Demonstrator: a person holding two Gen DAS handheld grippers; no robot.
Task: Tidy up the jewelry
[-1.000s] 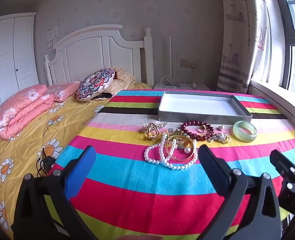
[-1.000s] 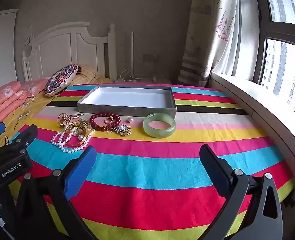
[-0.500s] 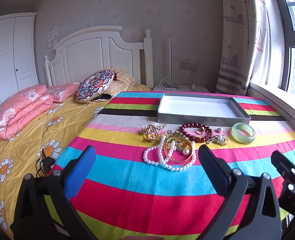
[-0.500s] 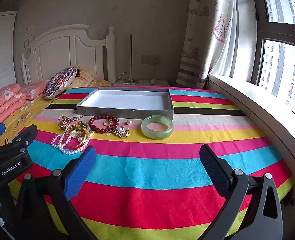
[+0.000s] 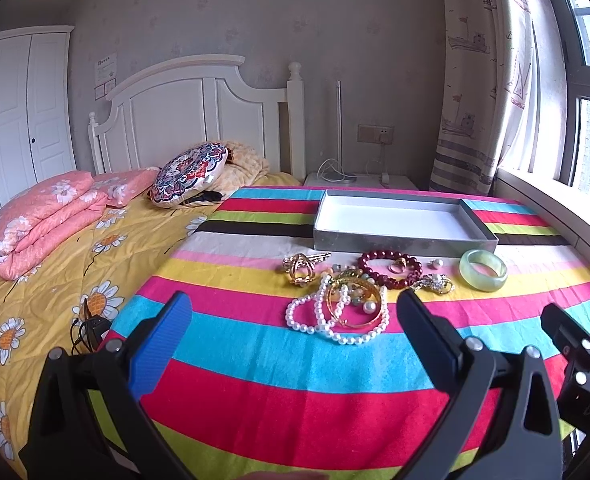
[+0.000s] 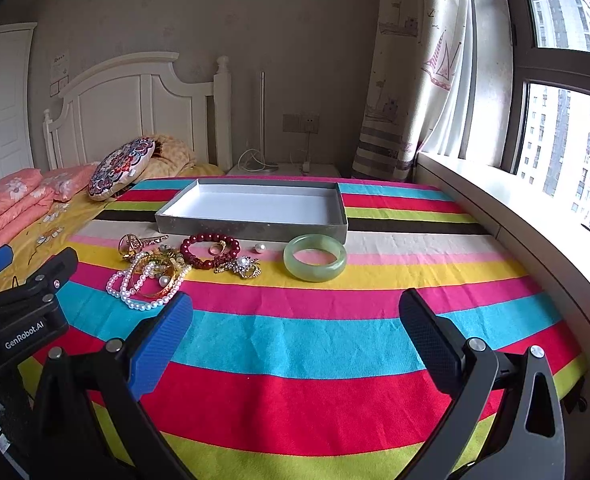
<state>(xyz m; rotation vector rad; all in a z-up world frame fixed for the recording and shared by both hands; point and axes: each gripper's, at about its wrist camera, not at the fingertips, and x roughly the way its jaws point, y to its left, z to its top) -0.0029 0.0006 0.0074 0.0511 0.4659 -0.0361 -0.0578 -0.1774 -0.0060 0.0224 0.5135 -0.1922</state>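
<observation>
A grey tray (image 5: 399,242) (image 6: 251,229) with a white bottom lies empty on the striped cloth. In front of it lies a jewelry pile: a pearl necklace (image 5: 335,320) (image 6: 143,292), gold bangles (image 5: 355,300), a dark red bead bracelet (image 5: 389,268) (image 6: 209,248), a gold hair clip (image 5: 301,268) (image 6: 135,242), a brooch (image 6: 241,266) and a green jade bangle (image 5: 483,270) (image 6: 315,257). My left gripper (image 5: 291,320) is open and empty, short of the pearls. My right gripper (image 6: 295,316) is open and empty, short of the jade bangle.
The striped cloth (image 6: 295,340) covers a table beside a bed with a yellow quilt (image 5: 55,264), pink bedding (image 5: 43,216) and a round cushion (image 5: 191,174). A window sill (image 6: 515,216) runs along the right. The left gripper's body (image 6: 23,316) shows at the right view's left edge.
Both grippers have drawn back and tilted slightly; the jewelry and tray sit a little lower and nearer in both views. Both stay open and nothing on the cloth has moved.
</observation>
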